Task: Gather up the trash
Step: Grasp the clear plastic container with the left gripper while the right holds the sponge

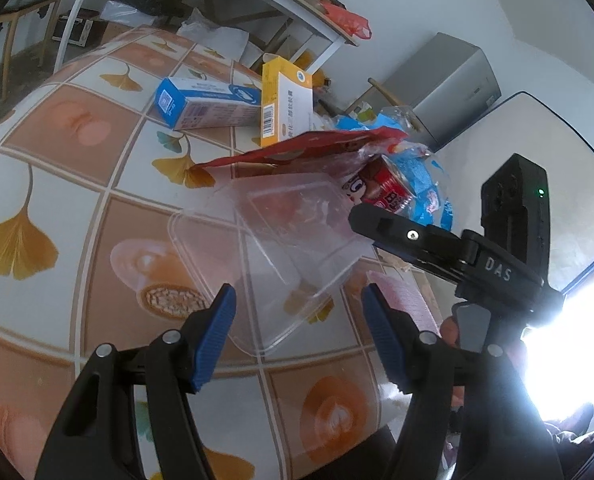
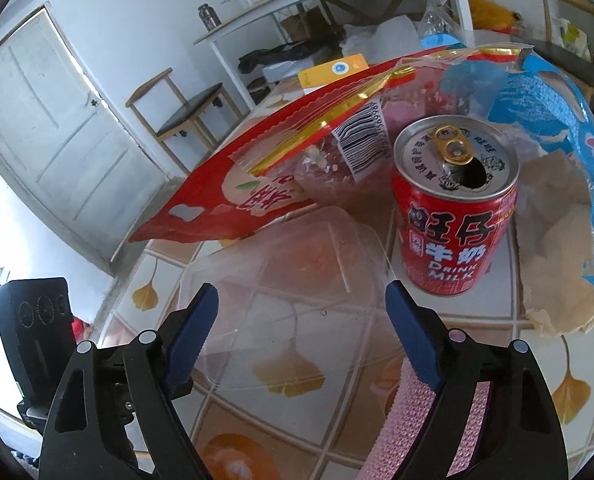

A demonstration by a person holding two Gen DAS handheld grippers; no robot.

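Note:
A clear plastic container (image 1: 281, 248) lies on the patterned table (image 1: 77, 184). It also shows in the right wrist view (image 2: 297, 280). My left gripper (image 1: 297, 300) is open, its jaws either side of the container's near edge. My right gripper (image 2: 301, 300) is open over the same container; it shows in the left wrist view as a black body (image 1: 449, 252). A red milk can (image 2: 453, 204) stands upright, opened, just right of the container. A red snack bag (image 2: 265, 152) and a blue wrapper (image 2: 557, 128) lie behind it. A blue box (image 1: 209, 102) and a yellow box (image 1: 285, 104) lie farther back.
A crumpled brown paper (image 2: 557, 240) lies under the blue wrapper. A pink strap (image 2: 409, 420) hangs by my right gripper. A white desk (image 2: 337, 4), a chair (image 2: 185, 108) and a white door (image 2: 49, 132) stand beyond the table. A grey cabinet (image 1: 453, 84) stands by the wall.

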